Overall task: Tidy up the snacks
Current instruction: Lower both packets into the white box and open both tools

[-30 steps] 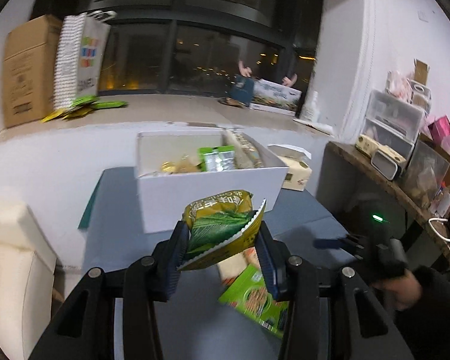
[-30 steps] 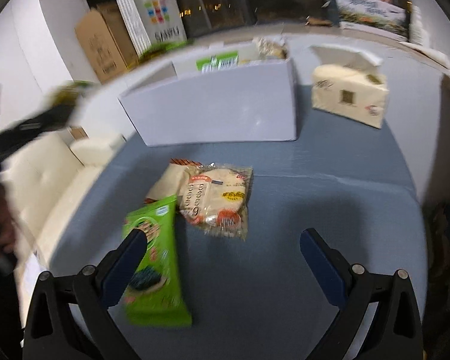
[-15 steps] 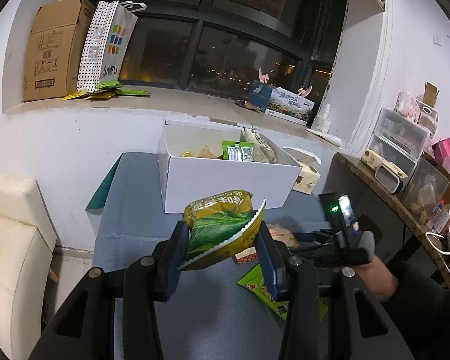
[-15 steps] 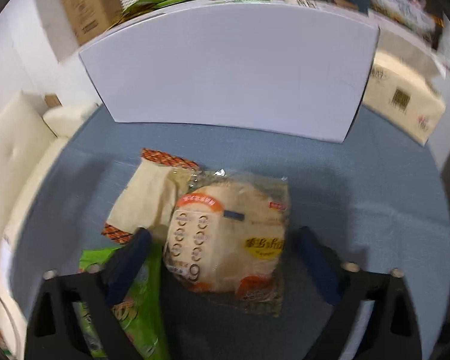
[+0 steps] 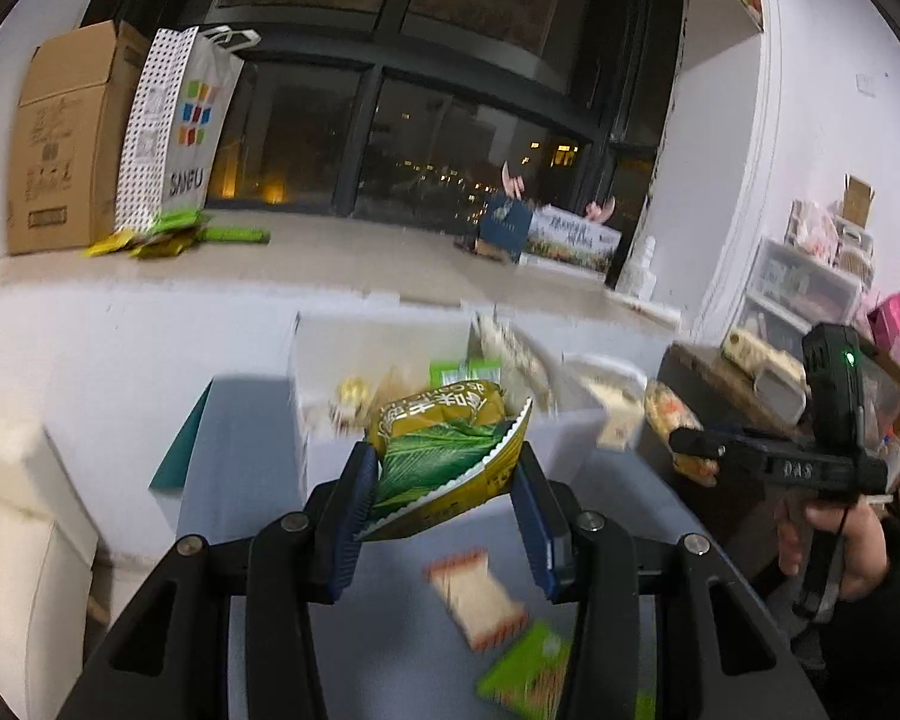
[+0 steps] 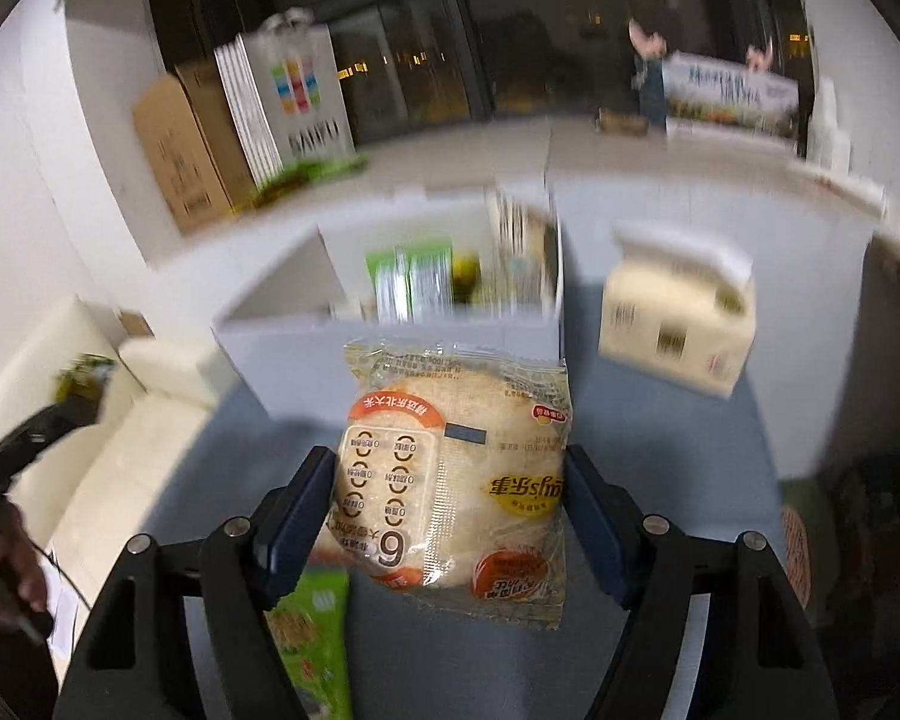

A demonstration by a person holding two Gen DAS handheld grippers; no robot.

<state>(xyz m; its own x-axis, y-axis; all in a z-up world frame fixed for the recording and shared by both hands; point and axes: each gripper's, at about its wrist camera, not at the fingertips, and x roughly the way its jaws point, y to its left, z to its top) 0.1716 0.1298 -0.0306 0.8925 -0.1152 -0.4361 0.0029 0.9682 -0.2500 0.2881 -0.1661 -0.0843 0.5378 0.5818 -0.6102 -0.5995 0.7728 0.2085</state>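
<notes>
Right wrist view: the right gripper [image 6: 450,516] has just closed its jaws in on a clear-wrapped rice cracker pack [image 6: 453,480], pads pressing both sides, pack lifted off the blue table [image 6: 660,450]. Left wrist view: the left gripper [image 5: 444,510] is clamped on a yellow-green snack bag [image 5: 444,450], held up in the air. Just beyond both sits the white box [image 6: 390,354] with snacks already inside. Near the left gripper, an orange-edged pack [image 5: 477,597] and a green pack [image 5: 525,669] lie on the table. A tissue box [image 6: 678,324] stands right of the white box.
</notes>
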